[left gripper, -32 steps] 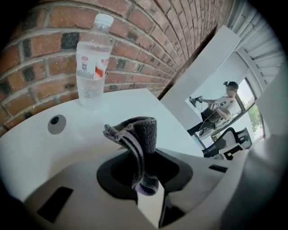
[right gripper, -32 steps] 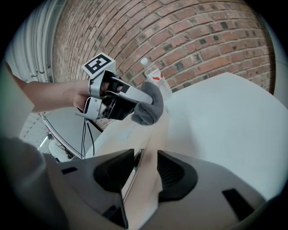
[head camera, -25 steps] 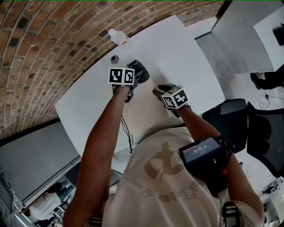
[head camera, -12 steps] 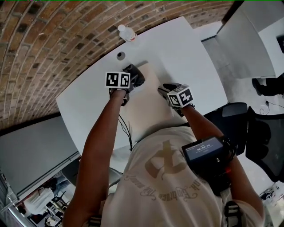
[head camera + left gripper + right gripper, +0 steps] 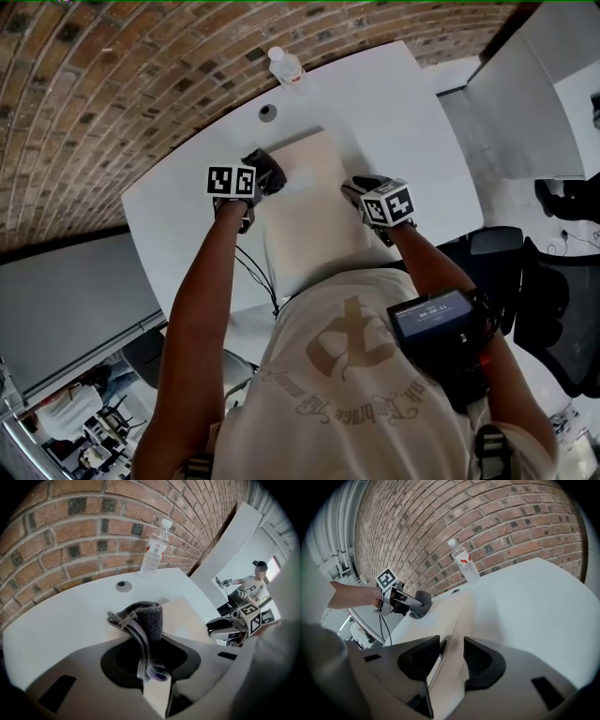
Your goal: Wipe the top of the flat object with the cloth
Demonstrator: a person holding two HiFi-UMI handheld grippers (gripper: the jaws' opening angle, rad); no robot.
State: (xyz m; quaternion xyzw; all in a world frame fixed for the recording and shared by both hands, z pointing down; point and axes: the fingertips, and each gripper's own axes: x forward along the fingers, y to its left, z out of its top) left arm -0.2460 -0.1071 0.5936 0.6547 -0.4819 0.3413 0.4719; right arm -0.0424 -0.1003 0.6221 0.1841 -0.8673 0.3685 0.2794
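A flat beige board (image 5: 319,211) lies on the white table (image 5: 178,220). My left gripper (image 5: 258,180) is shut on a folded grey cloth (image 5: 266,172), which rests on the board's far left part. In the left gripper view the cloth (image 5: 144,625) sticks up from between the jaws, over the board (image 5: 187,616). My right gripper (image 5: 356,191) is at the board's right edge. In the right gripper view that edge (image 5: 449,637) runs between the jaws of the right gripper (image 5: 451,652), which hold it. From there the left gripper (image 5: 401,603) and cloth (image 5: 421,605) show across the board.
A clear water bottle (image 5: 284,66) stands near the table's far edge against the brick wall (image 5: 112,84). A round cable hole (image 5: 268,112) sits in the table beyond the board. A black cable (image 5: 262,281) hangs off the near edge. Office chairs (image 5: 553,281) stand to the right.
My left gripper has slid the cloth leftward over the board's far part, toward its left edge. The right gripper has kept still on the right edge.
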